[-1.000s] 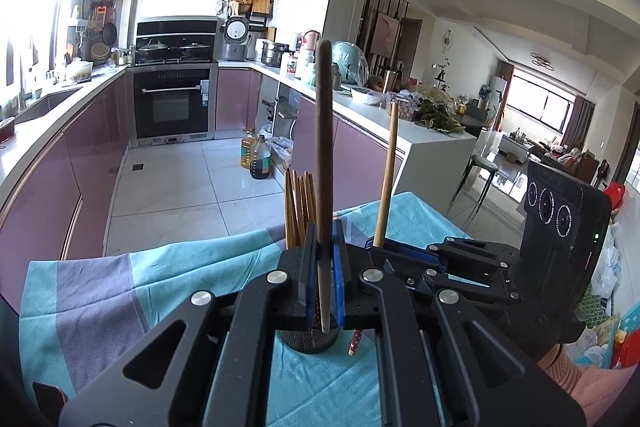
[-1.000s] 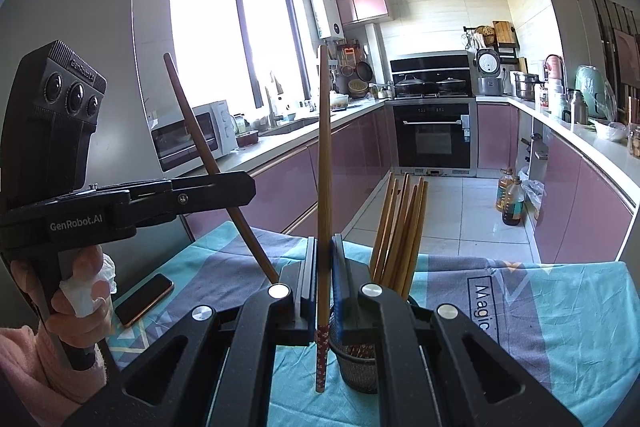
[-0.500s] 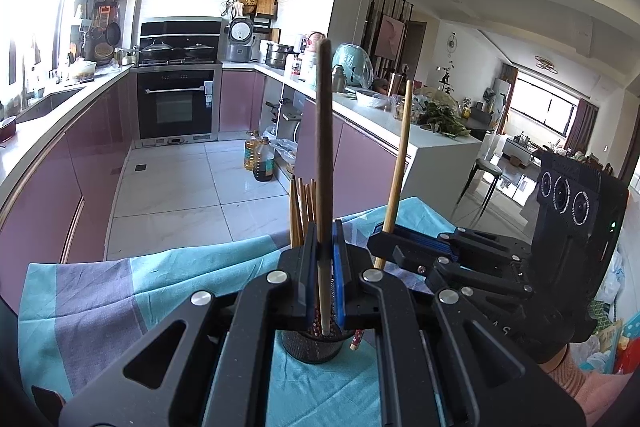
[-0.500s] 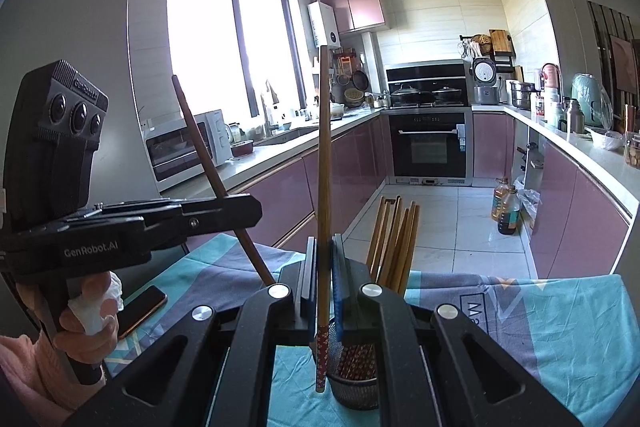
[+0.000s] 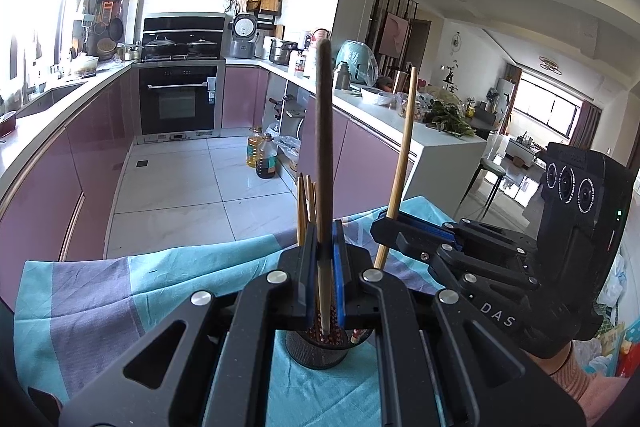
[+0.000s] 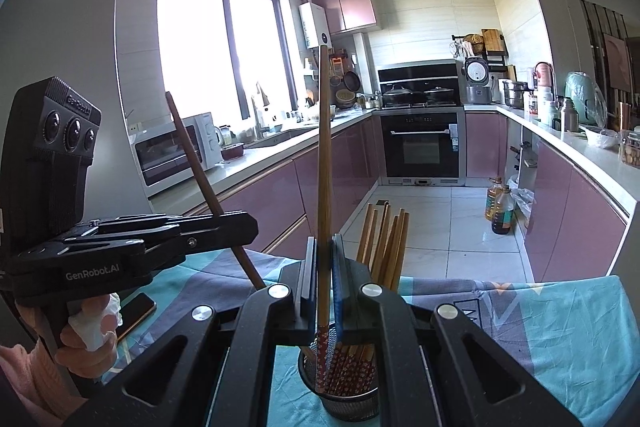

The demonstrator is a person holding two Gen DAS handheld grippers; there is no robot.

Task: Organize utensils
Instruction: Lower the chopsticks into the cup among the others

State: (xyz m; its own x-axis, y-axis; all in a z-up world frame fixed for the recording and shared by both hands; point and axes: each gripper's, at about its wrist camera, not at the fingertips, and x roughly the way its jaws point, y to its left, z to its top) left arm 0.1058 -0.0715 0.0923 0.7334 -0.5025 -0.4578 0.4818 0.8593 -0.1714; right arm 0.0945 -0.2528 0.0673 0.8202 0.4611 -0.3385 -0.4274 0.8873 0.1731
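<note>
Left gripper (image 5: 323, 267): jaws clamp a dark chopstick (image 5: 323, 163) upright.
Right gripper (image 6: 323, 279): jaws clamp a lighter chopstick (image 6: 324, 163) over the mesh holder (image 6: 352, 401).

Brown chopsticks (image 6: 385, 243) — red, white-flecked tips; black mesh holder (image 6: 352, 401); teal-and-grey cloth (image 6: 532, 311)

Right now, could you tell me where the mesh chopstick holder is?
The mesh chopstick holder stands on the teal cloth, low centre in both wrist views, directly below the right gripper and its chopstick.
</note>
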